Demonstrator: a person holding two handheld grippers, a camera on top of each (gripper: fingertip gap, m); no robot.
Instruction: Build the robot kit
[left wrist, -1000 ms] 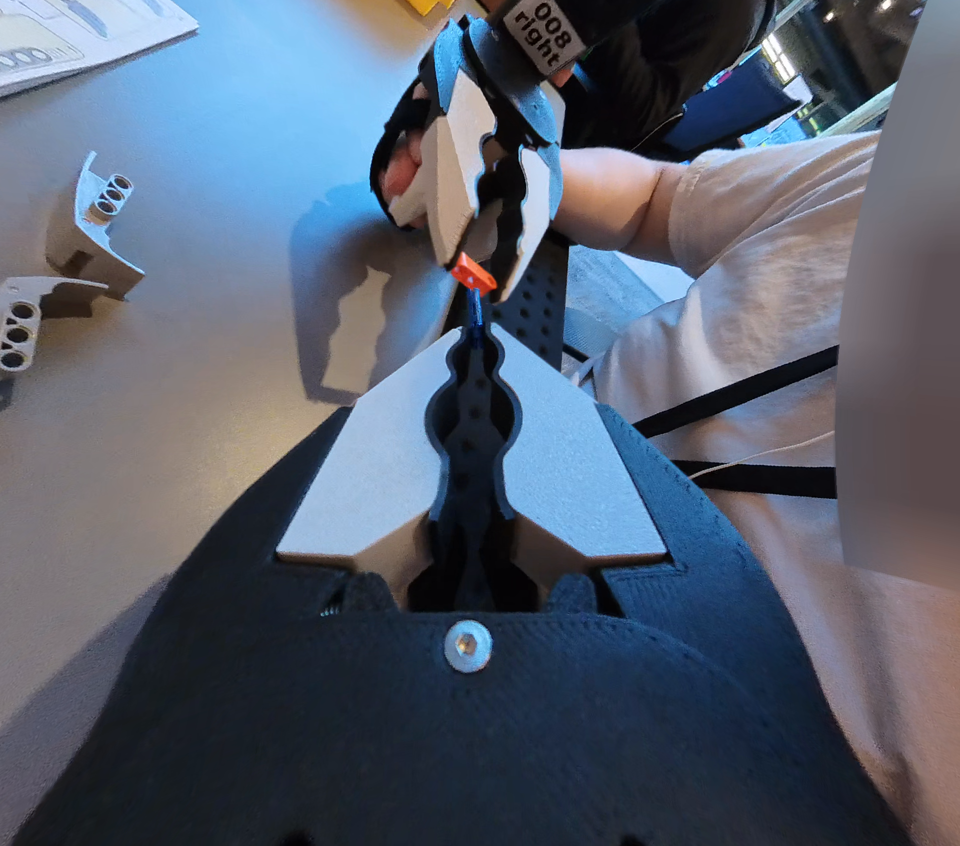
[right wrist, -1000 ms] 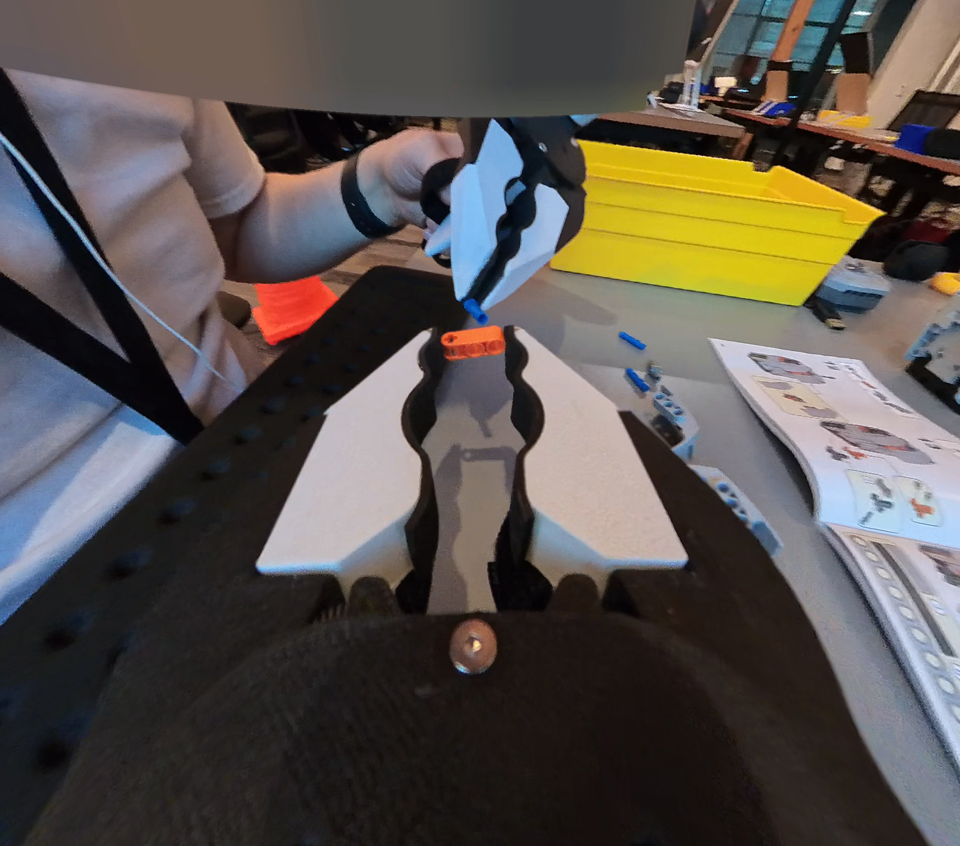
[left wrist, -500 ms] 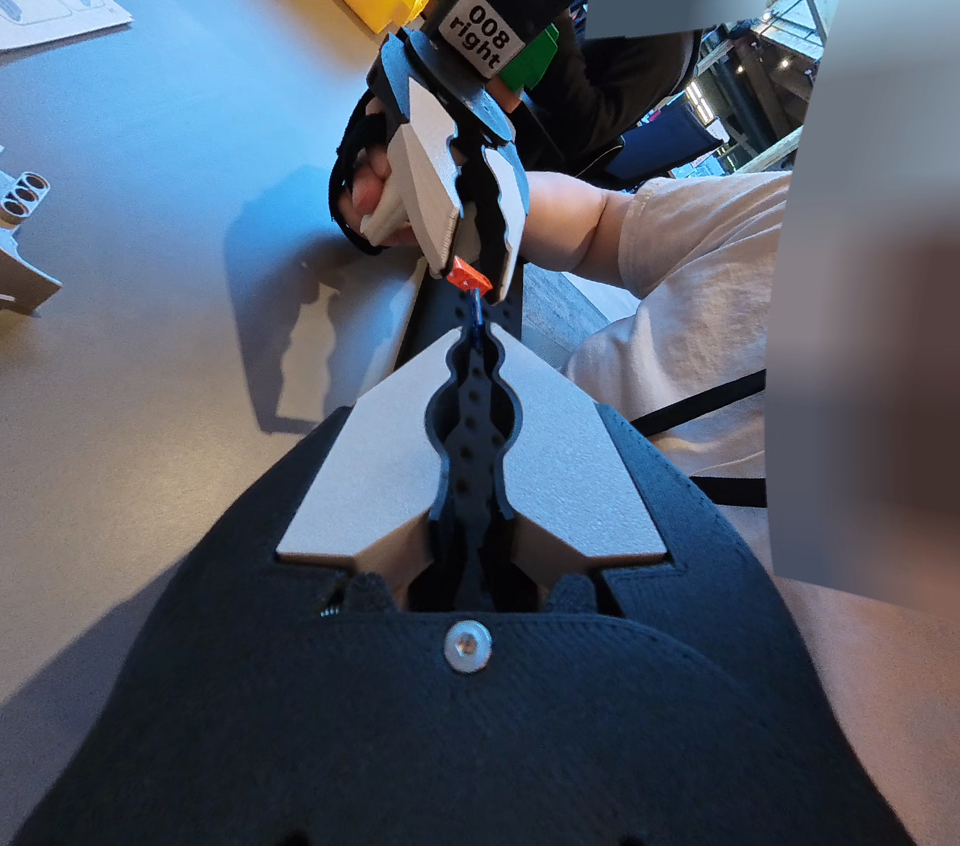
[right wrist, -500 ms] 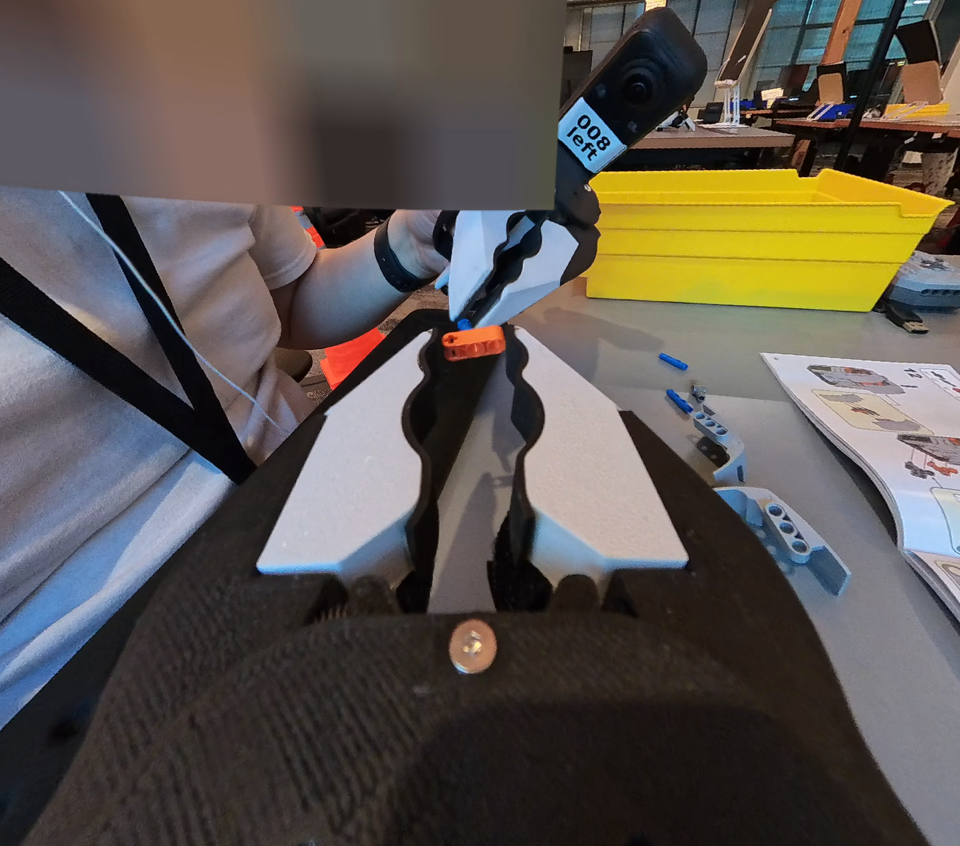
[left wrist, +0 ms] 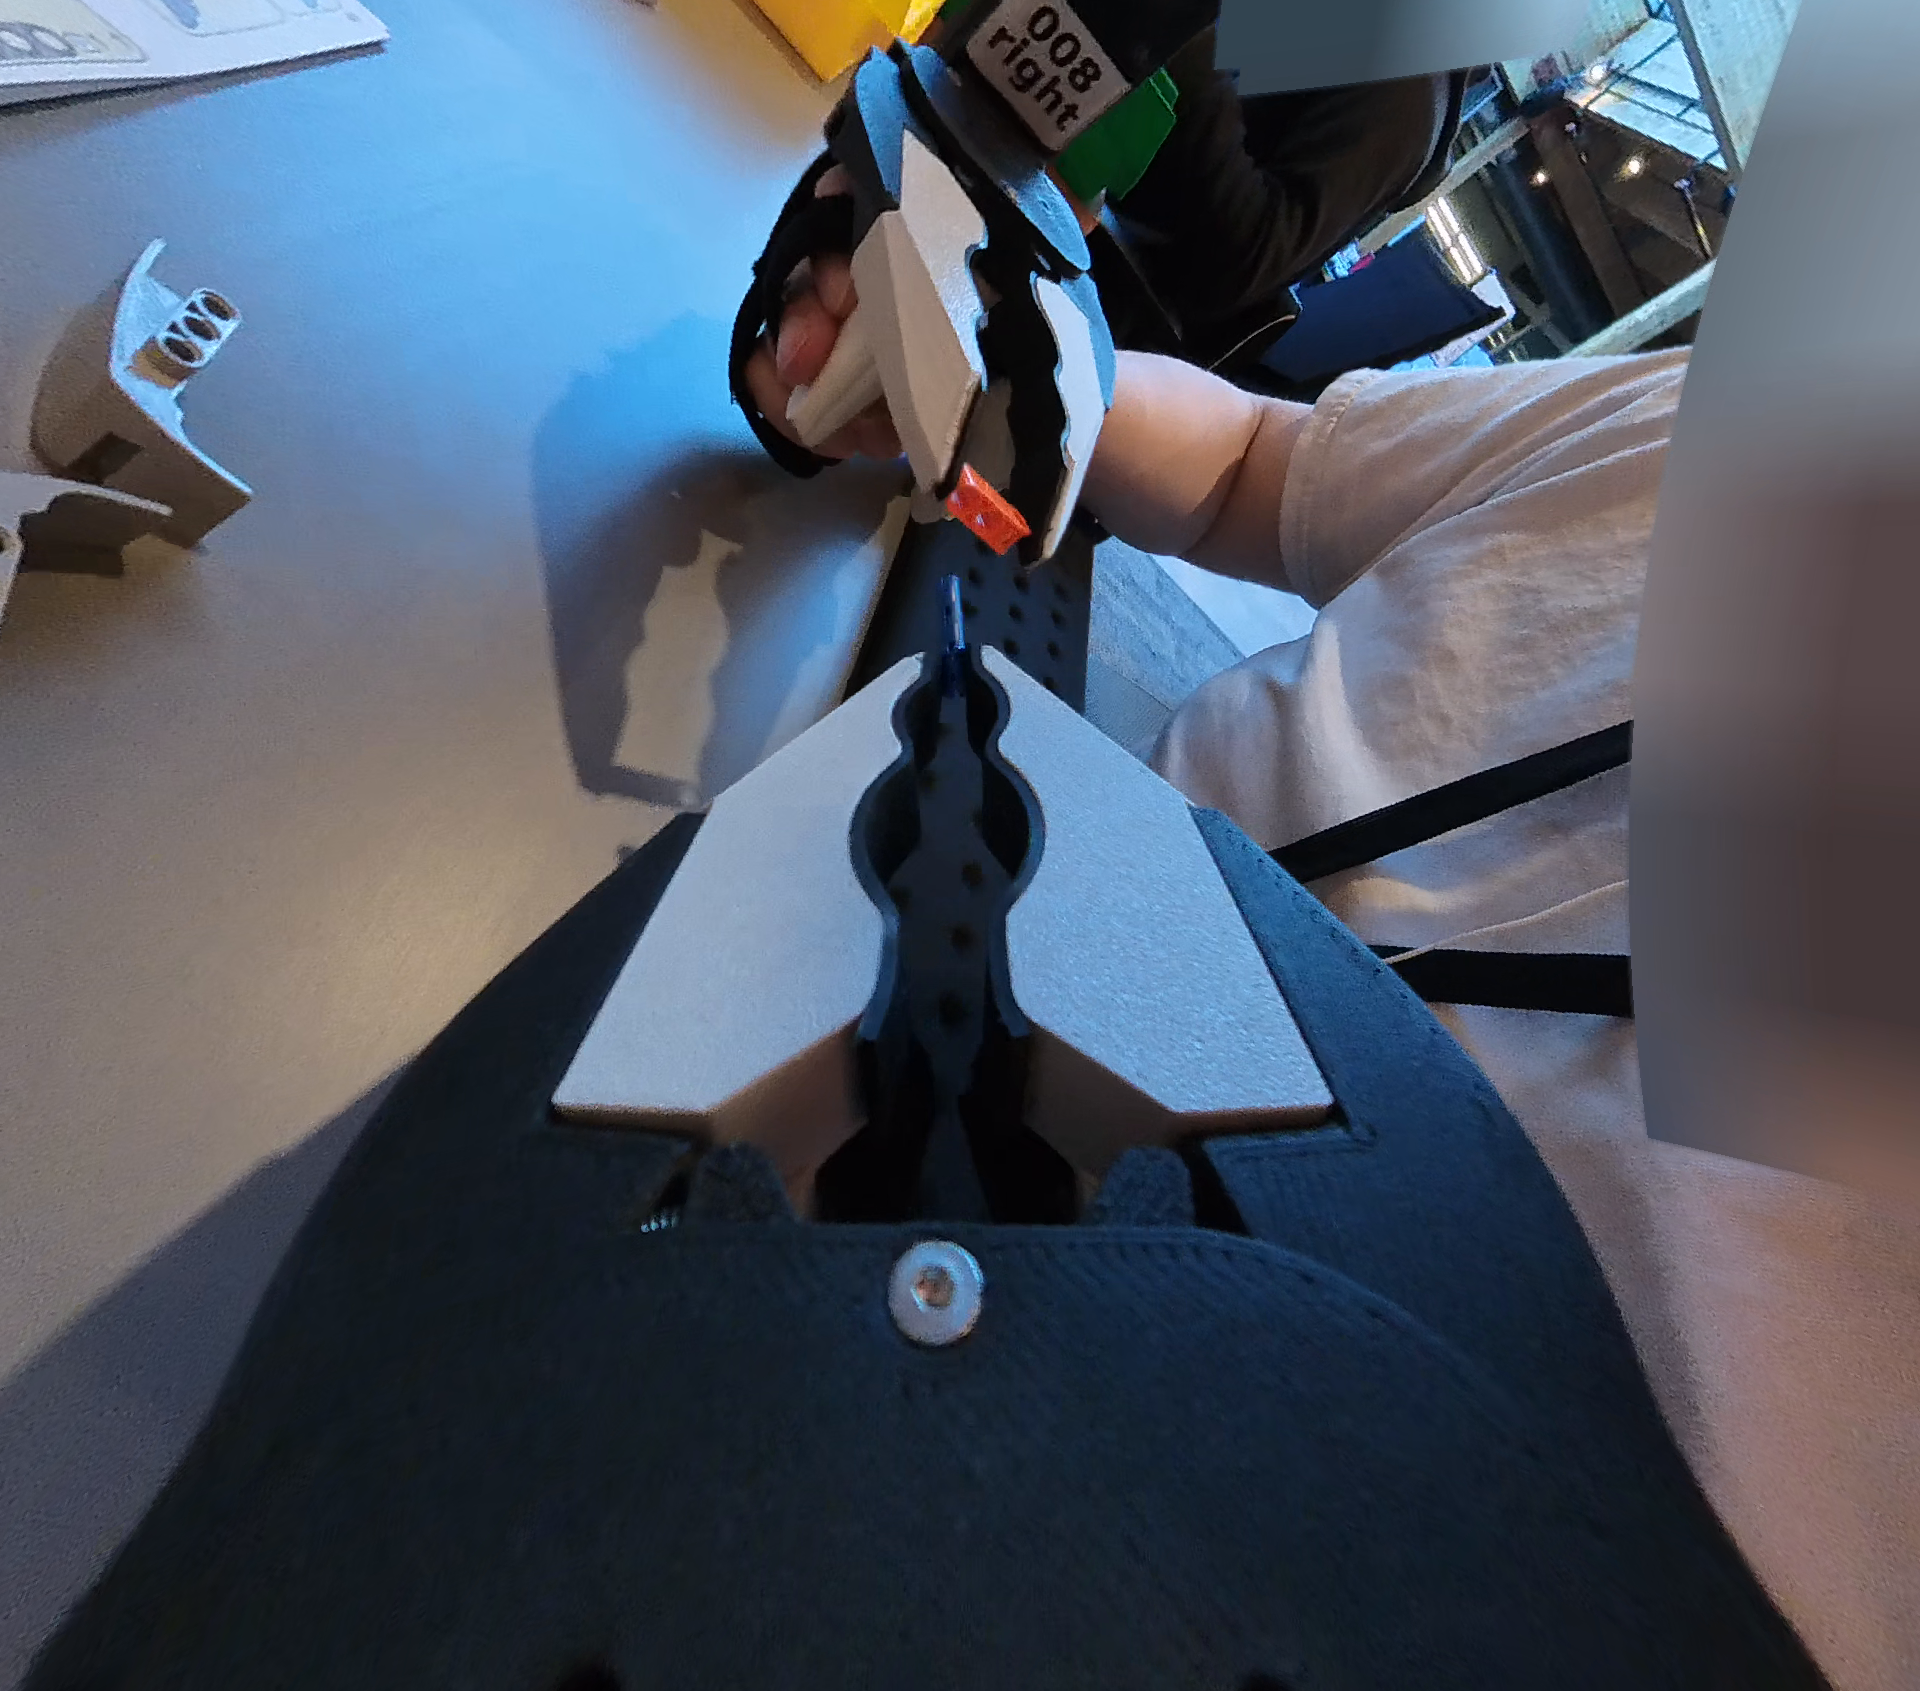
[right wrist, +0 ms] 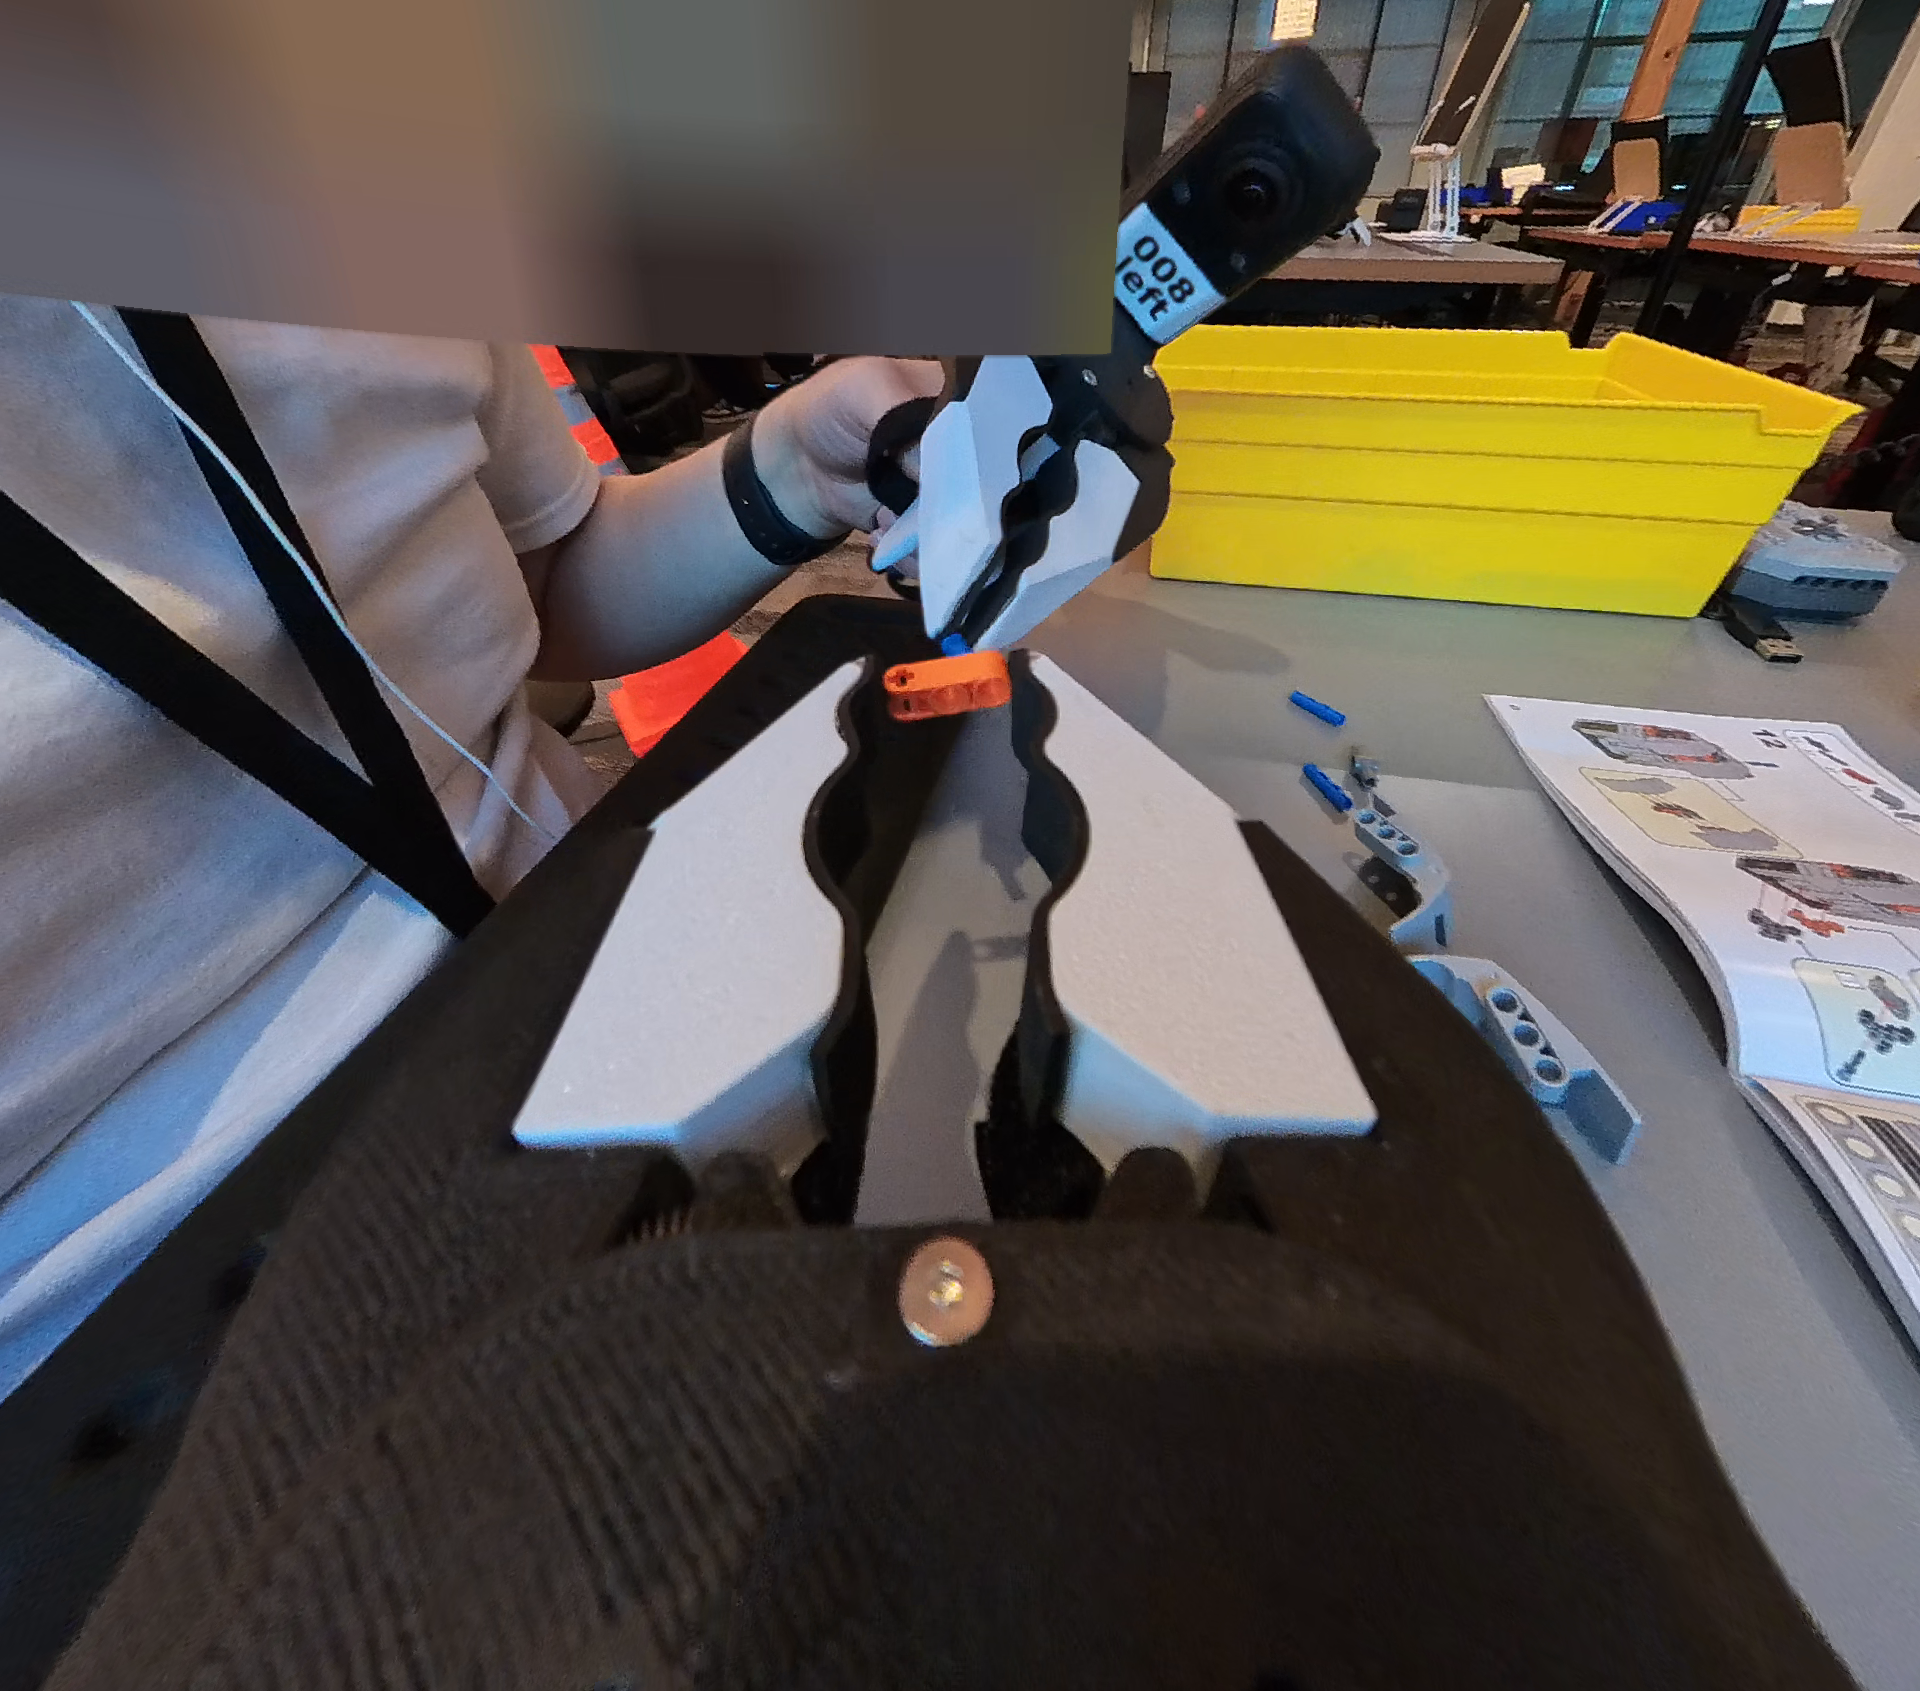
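Note:
My left gripper [left wrist: 951, 654] is shut on a small blue pin [left wrist: 950, 615] that sticks out past its tips. My right gripper [right wrist: 945, 673] is shut on a short orange beam with holes [right wrist: 945, 685], held crosswise at its tips. Both are held above the grey table's near edge, tip to tip. In the left wrist view the right gripper [left wrist: 987, 524] holds the orange beam [left wrist: 985, 509] a short gap beyond the pin. In the right wrist view the left gripper [right wrist: 961, 639] brings the blue pin [right wrist: 954, 646] just over the beam; contact is unclear.
Grey curved panel pieces [left wrist: 135, 405] lie on the grey table [left wrist: 416, 498], also in the right wrist view [right wrist: 1517, 1039]. Loose blue pins [right wrist: 1317, 708] lie nearby. An open instruction booklet [right wrist: 1766, 872] and a yellow bin [right wrist: 1455, 478] stand beyond. A person's torso is close. Only a small space, under 4 cm, lies between the two pairs of fingers.
In the left wrist view the orange beam and blue pin, joined tip to tip before, now show a small gap. The right gripper has shifted up and right; both grippers swung slightly.

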